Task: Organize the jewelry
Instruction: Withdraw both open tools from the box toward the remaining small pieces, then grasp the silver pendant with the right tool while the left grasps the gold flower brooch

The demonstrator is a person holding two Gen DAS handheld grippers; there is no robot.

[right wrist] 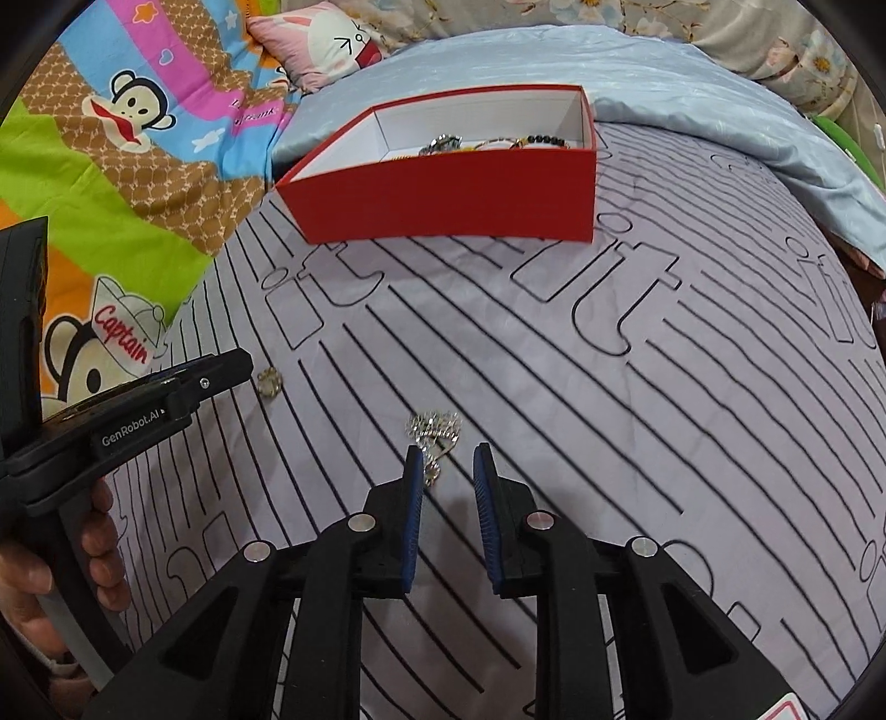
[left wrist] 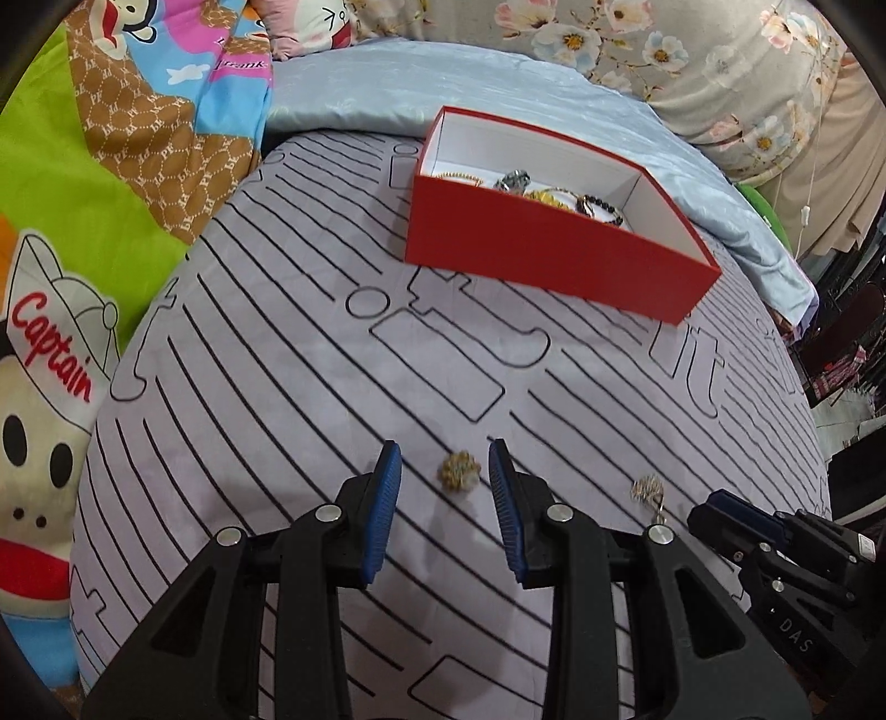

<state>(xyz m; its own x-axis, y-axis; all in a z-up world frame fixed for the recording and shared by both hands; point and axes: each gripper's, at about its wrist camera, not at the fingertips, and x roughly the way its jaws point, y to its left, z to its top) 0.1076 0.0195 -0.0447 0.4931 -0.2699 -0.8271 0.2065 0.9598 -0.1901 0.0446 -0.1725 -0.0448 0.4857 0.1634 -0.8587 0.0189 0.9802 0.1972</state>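
A small gold flower-shaped piece [left wrist: 459, 470] lies on the striped bedsheet, right between the tips of my left gripper [left wrist: 444, 462], which stands open around it without touching. A silver dangling earring [right wrist: 434, 431] lies just ahead of my right gripper [right wrist: 446, 462], whose jaws are open; its lower charm sits beside the left fingertip. The red box [left wrist: 554, 243] with white inside holds several bracelets and a watch. In the right wrist view the gold piece [right wrist: 270, 381] sits by the left gripper's tip, and the red box [right wrist: 454, 191] stands farther back.
A cartoon monkey blanket [left wrist: 83, 232] covers the left side. A pale blue quilt [left wrist: 343, 88] and a floral pillow [left wrist: 692, 50] lie behind the box. A hand [right wrist: 33, 576] holds the left gripper's handle. The bed edge drops off at the right.
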